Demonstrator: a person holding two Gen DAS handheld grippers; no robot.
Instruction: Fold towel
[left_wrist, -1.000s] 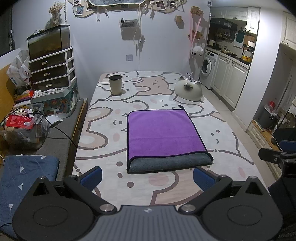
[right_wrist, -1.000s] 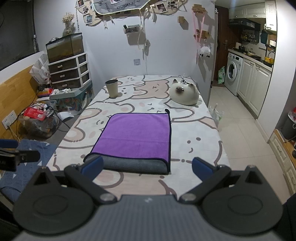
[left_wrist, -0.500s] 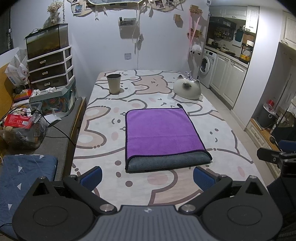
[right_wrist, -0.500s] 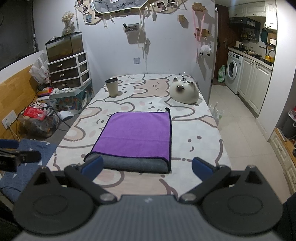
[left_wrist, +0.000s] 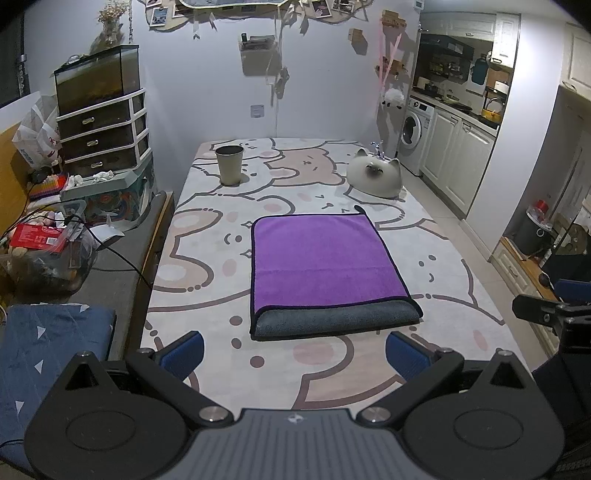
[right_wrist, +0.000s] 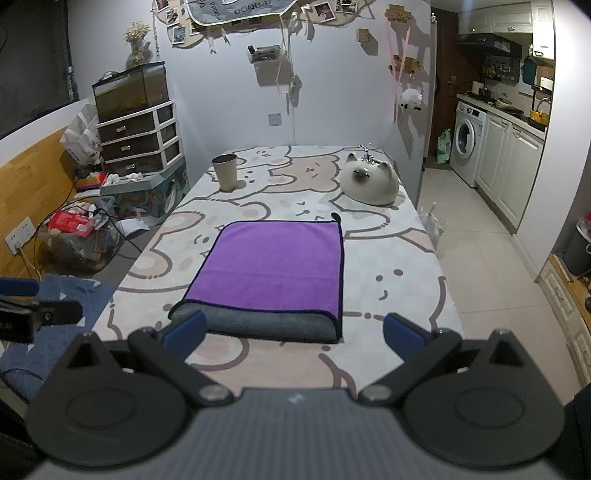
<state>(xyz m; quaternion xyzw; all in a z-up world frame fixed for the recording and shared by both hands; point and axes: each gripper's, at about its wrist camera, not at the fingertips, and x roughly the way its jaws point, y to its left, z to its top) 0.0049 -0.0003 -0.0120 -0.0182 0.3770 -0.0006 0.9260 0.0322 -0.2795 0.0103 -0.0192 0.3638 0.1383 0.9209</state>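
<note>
A purple towel (left_wrist: 321, 258) with a grey underside lies flat on the bear-print table (left_wrist: 207, 280), folded over so a grey strip shows along its near edge. It also shows in the right wrist view (right_wrist: 277, 269). My left gripper (left_wrist: 293, 354) is open and empty, held above the table's near edge, short of the towel. My right gripper (right_wrist: 293, 334) is open and empty, held near the towel's near edge; its left fingertip (right_wrist: 184, 328) overlaps the grey strip in view.
A grey cup (left_wrist: 229, 164) stands at the far left of the table. A white cat-shaped ornament (left_wrist: 375, 177) sits at the far right. A drawer unit (left_wrist: 103, 136) and clutter stand left of the table. Kitchen cabinets (left_wrist: 454, 162) line the right.
Both grippers have stayed open and empty. The left wrist view has shifted slightly back and up; the towel has not moved.
</note>
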